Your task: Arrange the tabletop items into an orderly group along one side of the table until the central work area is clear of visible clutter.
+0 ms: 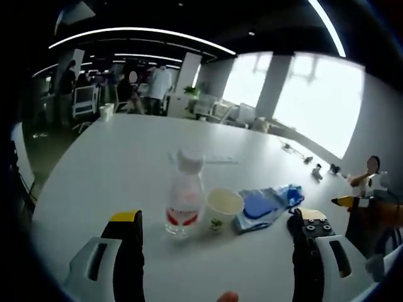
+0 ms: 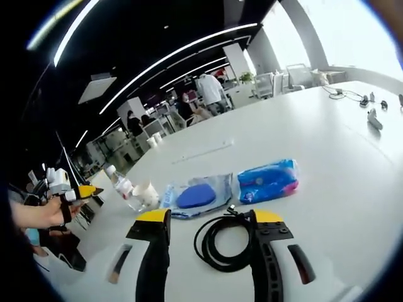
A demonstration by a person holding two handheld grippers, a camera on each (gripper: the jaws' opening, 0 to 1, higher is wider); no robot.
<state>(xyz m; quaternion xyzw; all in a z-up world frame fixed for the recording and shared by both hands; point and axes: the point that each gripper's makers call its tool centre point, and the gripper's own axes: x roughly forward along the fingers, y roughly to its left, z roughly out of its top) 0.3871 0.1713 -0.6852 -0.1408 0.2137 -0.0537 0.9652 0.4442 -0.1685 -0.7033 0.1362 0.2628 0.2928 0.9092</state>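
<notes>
On the white table point(image 1: 107, 170) a clear plastic bottle point(image 1: 184, 195) with a red label stands upright. A white paper cup point(image 1: 223, 206) is just right of it, and a blue pouch in a clear bag point(image 1: 264, 204) lies further right. My left gripper point(image 1: 217, 220) is open, its jaws wide apart, short of the bottle and cup. My right gripper point(image 2: 211, 217) is open too, with a coiled black cable point(image 2: 220, 242) on the table between its jaws. Beyond it lie the blue pouch point(image 2: 195, 196), a blue tissue packet point(image 2: 267, 180), the cup point(image 2: 148, 194) and the bottle point(image 2: 123, 187).
A thin white strip point(image 2: 201, 151) lies mid-table. Small dark items point(image 2: 371, 116) and a cord point(image 2: 340, 93) sit near the far right edge. The right gripper point(image 1: 345, 201) enters at the right of the left gripper view. People and office chairs are beyond the table's far side.
</notes>
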